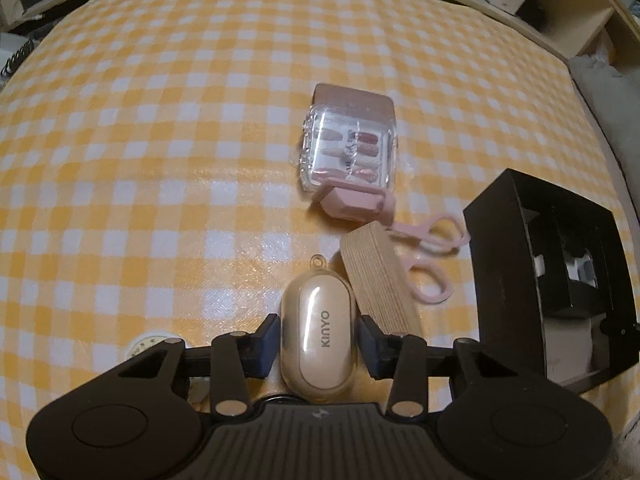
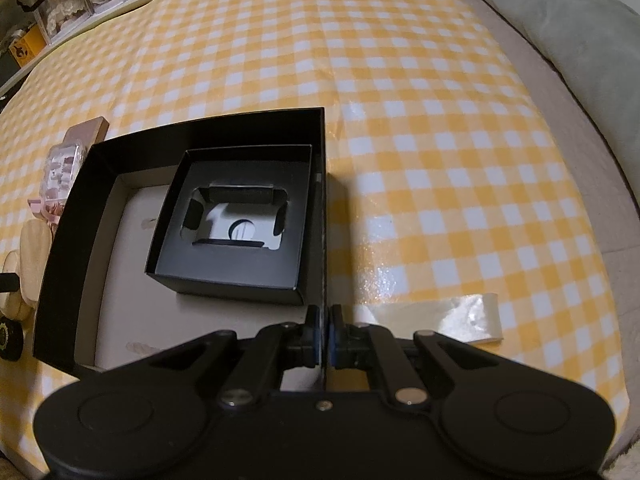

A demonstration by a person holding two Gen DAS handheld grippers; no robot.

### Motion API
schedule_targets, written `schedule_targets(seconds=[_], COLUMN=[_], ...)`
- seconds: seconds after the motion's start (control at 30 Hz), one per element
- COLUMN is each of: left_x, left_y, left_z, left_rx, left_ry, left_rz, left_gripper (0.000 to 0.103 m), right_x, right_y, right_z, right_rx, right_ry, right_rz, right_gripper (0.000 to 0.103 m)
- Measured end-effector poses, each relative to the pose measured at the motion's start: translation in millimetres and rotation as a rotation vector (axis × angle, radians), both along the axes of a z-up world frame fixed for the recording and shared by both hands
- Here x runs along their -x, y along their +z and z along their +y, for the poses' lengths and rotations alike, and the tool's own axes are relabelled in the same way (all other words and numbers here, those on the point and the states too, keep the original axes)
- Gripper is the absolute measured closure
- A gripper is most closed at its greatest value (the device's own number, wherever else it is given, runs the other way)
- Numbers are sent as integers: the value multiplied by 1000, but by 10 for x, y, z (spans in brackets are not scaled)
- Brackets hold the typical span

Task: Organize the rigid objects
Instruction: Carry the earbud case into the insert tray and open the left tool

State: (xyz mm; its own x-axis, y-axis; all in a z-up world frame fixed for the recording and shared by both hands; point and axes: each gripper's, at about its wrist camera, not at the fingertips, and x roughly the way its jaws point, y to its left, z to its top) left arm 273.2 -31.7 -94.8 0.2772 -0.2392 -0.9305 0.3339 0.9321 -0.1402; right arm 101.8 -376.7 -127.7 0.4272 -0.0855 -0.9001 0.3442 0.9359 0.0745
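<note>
I see the earbud case (image 1: 318, 338) low in the centre of the left wrist view, lying on the yellow checked cloth (image 1: 160, 160) with its long axis running up and down the frame and its small loop end pointing toward the top. My left gripper (image 1: 318, 340) straddles it, blue pads (image 1: 266, 344) at each long side, and I cannot tell if they press on it yet. Just right of the case lie a wooden block (image 1: 380, 276) and pink scissors (image 1: 430, 258); above them is a clear box of press-on nails (image 1: 348, 148). In the right wrist view my right gripper (image 2: 323, 338) is clamped on the near right wall of the black box (image 2: 100, 168), which holds a smaller black tray (image 2: 228, 256).
</note>
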Motion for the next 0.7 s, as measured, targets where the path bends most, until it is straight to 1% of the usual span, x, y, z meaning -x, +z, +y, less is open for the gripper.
schedule_targets(seconds=[0.03,0.17,0.27,0.33,0.47,0.57,0.7], left_x=[-6,-20,-57,-96,-94,-85,-62], left_y=[-26,-154,-130,-119,-66,43,286], left_z=[-16,-56,-46,-17,34,105,190], left_rx=[-10,-33,-16,5,12,47,130], left_ry=[-4,-10,6,31,56,94,142], left_rz=[-4,3,-17,2,20,21,-16], left_gripper=[57,57,57,58,58,58,58], right_x=[-7,-21,-31,-31,-47,-52,-49], right_y=[-4,-18,-19,-15,-47,-60,-53], right_z=[-3,-7,6,3,-4,-12,-9], right_rx=[1,8,10,9,10,11,10], right_ry=[-1,1,2,2,3,4,3], right_rz=[0,7,9,10,13,13,13], right_gripper=[98,98,98,98,98,98,98])
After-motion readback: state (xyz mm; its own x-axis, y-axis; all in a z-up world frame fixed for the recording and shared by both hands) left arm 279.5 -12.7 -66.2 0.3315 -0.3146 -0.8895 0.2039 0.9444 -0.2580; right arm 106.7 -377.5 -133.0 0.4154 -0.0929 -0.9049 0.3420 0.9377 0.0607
